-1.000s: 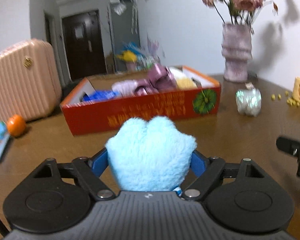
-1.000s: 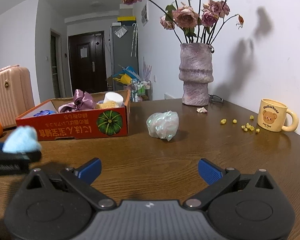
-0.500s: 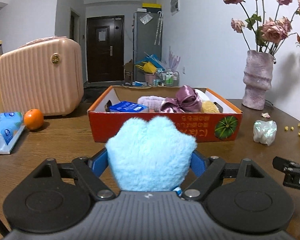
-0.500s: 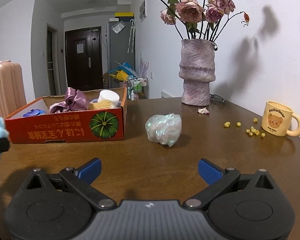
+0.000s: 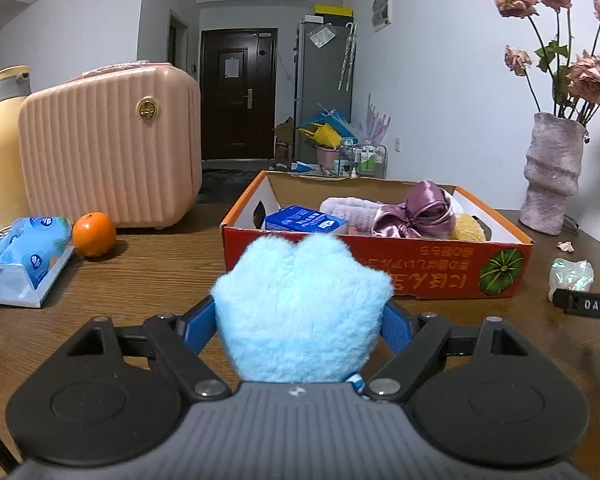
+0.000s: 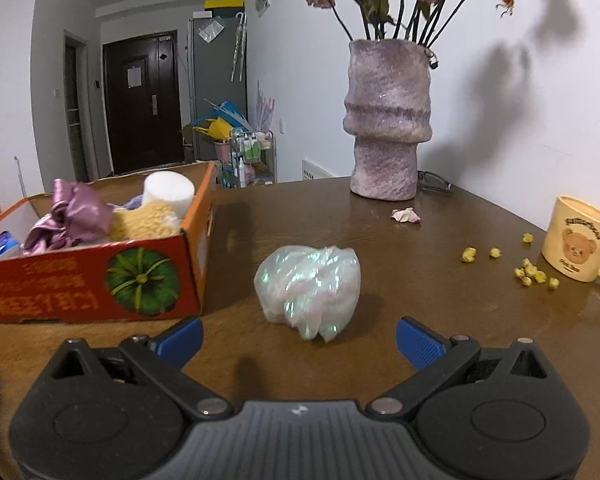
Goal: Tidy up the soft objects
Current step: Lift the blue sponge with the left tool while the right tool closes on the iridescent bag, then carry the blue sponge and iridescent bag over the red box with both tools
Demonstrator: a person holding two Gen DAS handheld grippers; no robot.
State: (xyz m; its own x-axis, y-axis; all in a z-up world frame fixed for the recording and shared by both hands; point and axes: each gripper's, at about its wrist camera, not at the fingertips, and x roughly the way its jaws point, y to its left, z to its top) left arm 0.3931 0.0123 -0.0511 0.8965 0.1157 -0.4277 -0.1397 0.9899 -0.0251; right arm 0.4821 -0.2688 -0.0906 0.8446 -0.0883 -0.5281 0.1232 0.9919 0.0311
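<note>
My left gripper (image 5: 300, 322) is shut on a fluffy light-blue plush paw (image 5: 302, 304), held above the table just in front of the red cardboard box (image 5: 380, 270). The box holds a purple satin scrunchie (image 5: 414, 214), a pink towel, a yellow sponge and a blue packet. My right gripper (image 6: 299, 338) is open and empty, its blue fingers on either side of a shiny iridescent soft ball (image 6: 310, 290) that lies on the table just ahead. The box also shows in the right wrist view (image 6: 92, 284), left of the ball.
A pink suitcase (image 5: 108, 152), an orange (image 5: 94, 234), a tissue pack (image 5: 24, 256) and a yellow bottle stand at the left. A purple vase with dried roses (image 6: 388, 120), a bear mug (image 6: 578, 250) and yellow crumbs (image 6: 532, 272) are at the right.
My left gripper has swung left and nearer the box with the plush paw in it. My right gripper has moved forward up to the iridescent ball, which now lies between its open fingers.
</note>
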